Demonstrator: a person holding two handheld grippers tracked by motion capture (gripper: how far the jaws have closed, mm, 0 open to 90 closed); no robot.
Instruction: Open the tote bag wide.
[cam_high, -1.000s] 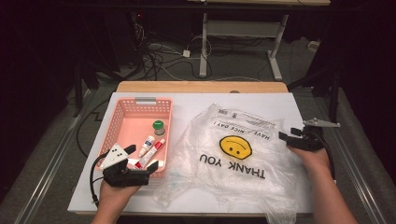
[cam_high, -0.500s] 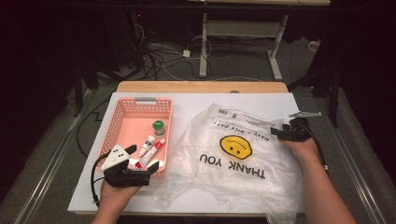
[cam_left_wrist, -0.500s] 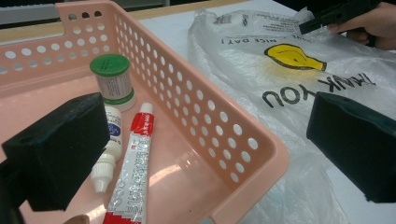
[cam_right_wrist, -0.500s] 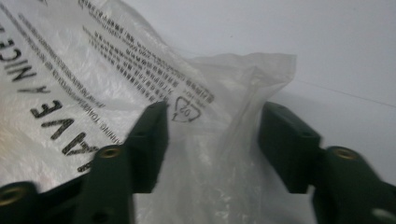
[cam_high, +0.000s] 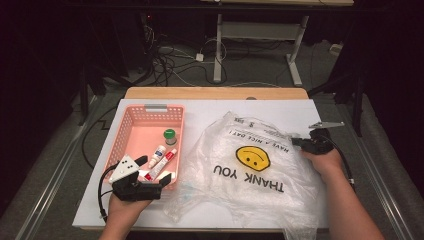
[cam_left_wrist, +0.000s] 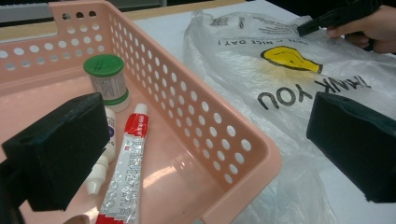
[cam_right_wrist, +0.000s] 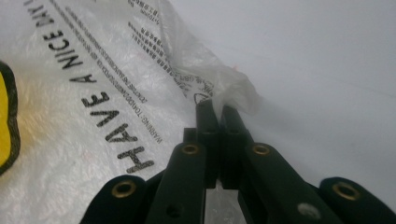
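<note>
A clear plastic bag (cam_high: 250, 170) printed with a yellow smiley and "THANK YOU" lies crumpled on the white table top (cam_high: 280, 107). My right gripper (cam_high: 296, 142) sits at the bag's right edge. Its jaws have just been closing and now pinch a fold of the bag (cam_right_wrist: 233, 91), with the right gripper (cam_right_wrist: 217, 109) shut on the film. My left gripper (cam_high: 152, 171) stands open at the near right corner of the pink basket (cam_high: 150, 107). One pad is inside the basket (cam_left_wrist: 243, 154) and the other outside over the bag (cam_left_wrist: 289, 93).
Three things lie in the basket: a green-capped jar (cam_left_wrist: 105, 77), a small white bottle (cam_left_wrist: 105, 149) and a red-and-white tube (cam_left_wrist: 123, 172). Beyond the table stand a wooden edge (cam_high: 215, 92), floor cables and desk legs.
The right hand has moved left onto the bag's right edge and its jaws have gone from open to shut on the film. The left hand has stayed put.
</note>
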